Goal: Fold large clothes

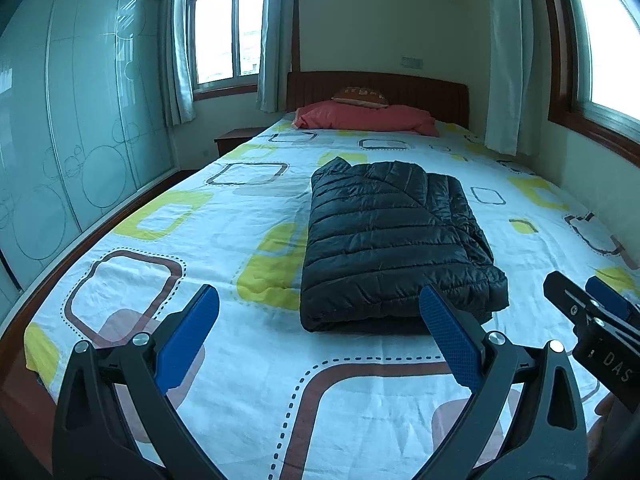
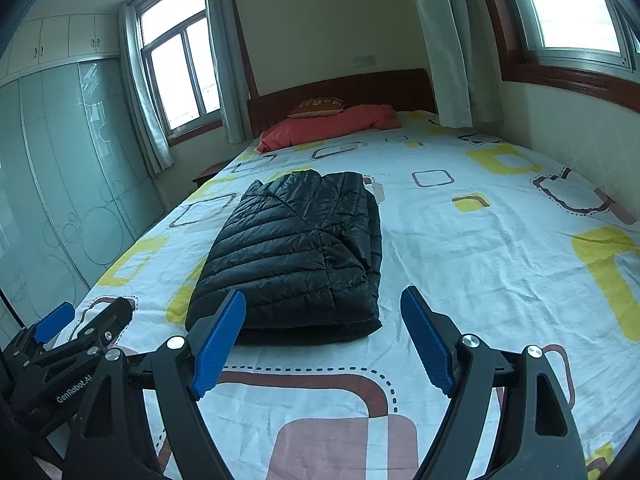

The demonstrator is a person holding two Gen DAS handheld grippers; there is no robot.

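Observation:
A black quilted puffer jacket (image 1: 392,240) lies folded into a thick rectangle on the bed; it also shows in the right wrist view (image 2: 296,252). My left gripper (image 1: 320,300) is open and empty, held above the near part of the bed just short of the jacket's near edge. My right gripper (image 2: 322,304) is open and empty, also just short of the jacket's near edge. The right gripper shows at the right edge of the left wrist view (image 1: 592,304), and the left gripper at the lower left of the right wrist view (image 2: 80,320).
The bed sheet (image 1: 248,360) is white with yellow and brown squares. A red pillow (image 1: 364,118) and a small cushion (image 1: 360,95) lie by the wooden headboard (image 1: 420,88). A glass-fronted wardrobe (image 1: 64,140) stands left; a wall with windows and curtains runs along the right.

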